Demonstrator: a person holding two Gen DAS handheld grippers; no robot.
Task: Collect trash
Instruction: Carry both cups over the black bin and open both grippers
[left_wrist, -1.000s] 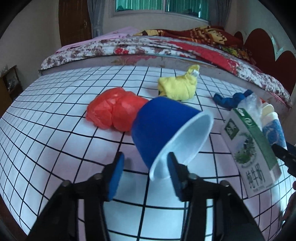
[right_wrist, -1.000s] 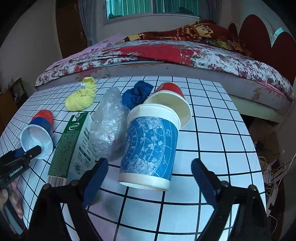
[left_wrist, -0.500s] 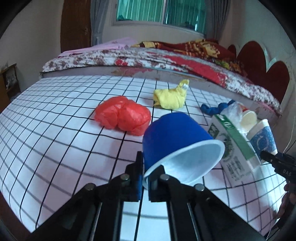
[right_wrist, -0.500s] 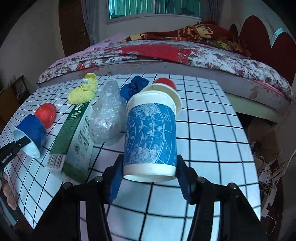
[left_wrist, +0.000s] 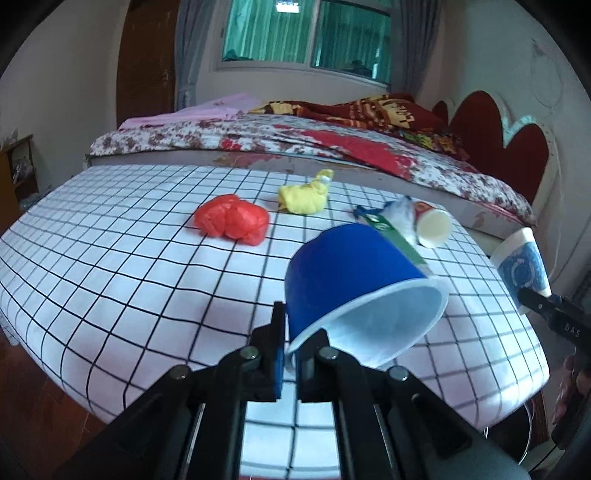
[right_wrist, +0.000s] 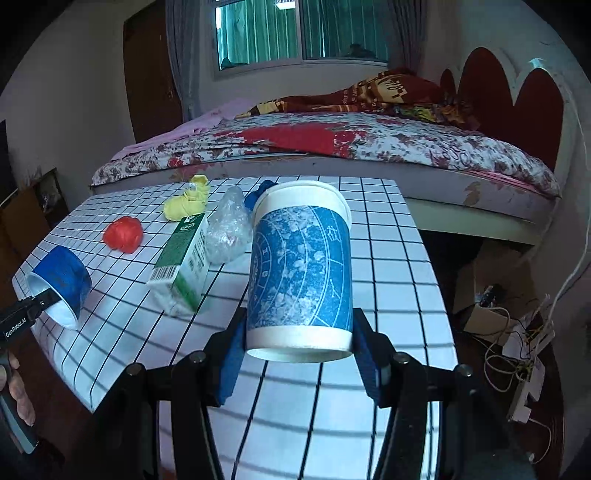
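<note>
My left gripper (left_wrist: 291, 354) is shut on the rim of a blue paper cup (left_wrist: 351, 273) and holds it above the checked table (left_wrist: 129, 266). My right gripper (right_wrist: 299, 354) is shut on a blue-patterned white cup (right_wrist: 299, 273), lifted off the table; that cup also shows in the left wrist view (left_wrist: 521, 262). On the table lie a red crumpled bag (left_wrist: 232, 219), a yellow wad (left_wrist: 303, 197), a green milk carton (right_wrist: 184, 258), a clear plastic bag (right_wrist: 227, 232), a blue cloth (right_wrist: 258, 192) and a red-and-white cup (left_wrist: 432, 223) on its side.
A bed (right_wrist: 332, 144) with a floral cover runs along the table's far edge. Cables and a cardboard box (right_wrist: 495, 280) lie on the floor to the right of the table. A wooden cabinet (left_wrist: 14, 173) stands at the left.
Both grippers closed, the left on the blue cup's rim and the right on the patterned cup. Both cups have risen off the table and come back toward the near edge.
</note>
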